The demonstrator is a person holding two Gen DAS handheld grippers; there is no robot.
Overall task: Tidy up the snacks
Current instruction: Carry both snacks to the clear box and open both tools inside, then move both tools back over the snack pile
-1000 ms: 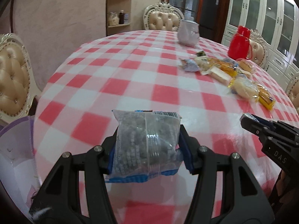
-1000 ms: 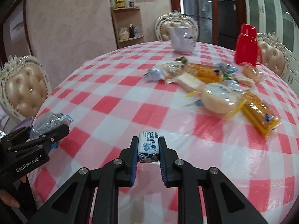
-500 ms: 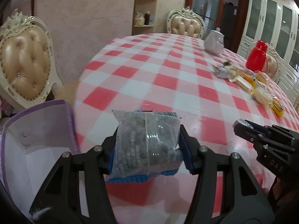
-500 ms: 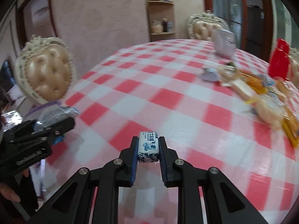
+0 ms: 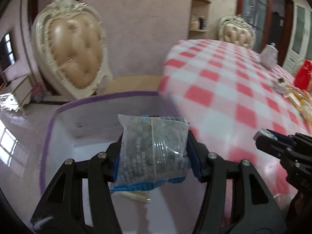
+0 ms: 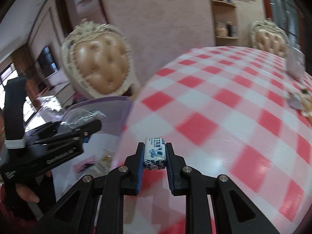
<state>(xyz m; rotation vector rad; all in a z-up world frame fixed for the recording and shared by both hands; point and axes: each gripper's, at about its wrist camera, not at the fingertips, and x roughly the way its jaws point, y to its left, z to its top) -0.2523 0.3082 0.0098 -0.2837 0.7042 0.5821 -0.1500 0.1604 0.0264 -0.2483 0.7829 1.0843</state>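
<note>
A clear packet of dark snacks (image 5: 154, 152) sits clamped in the left gripper (image 5: 154, 156) over a purple-rimmed white bin (image 5: 93, 101); the right gripper (image 6: 155, 156) pinches a small blue-and-white candy (image 6: 155, 153) above the checked table (image 6: 224, 117) edge.

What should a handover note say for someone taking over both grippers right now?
Left gripper: shut on a clear packet of dark snack, held above the purple-rimmed white bin beside the table.
Right gripper: shut on a small blue-and-white wrapped candy, over the table edge, next to the bin.
Done: some items already lie in the bin; blur hides what they are.
Left: release both items into the bin, then fetch the remaining snack pile at the far side of the table, near the red jug.
</note>
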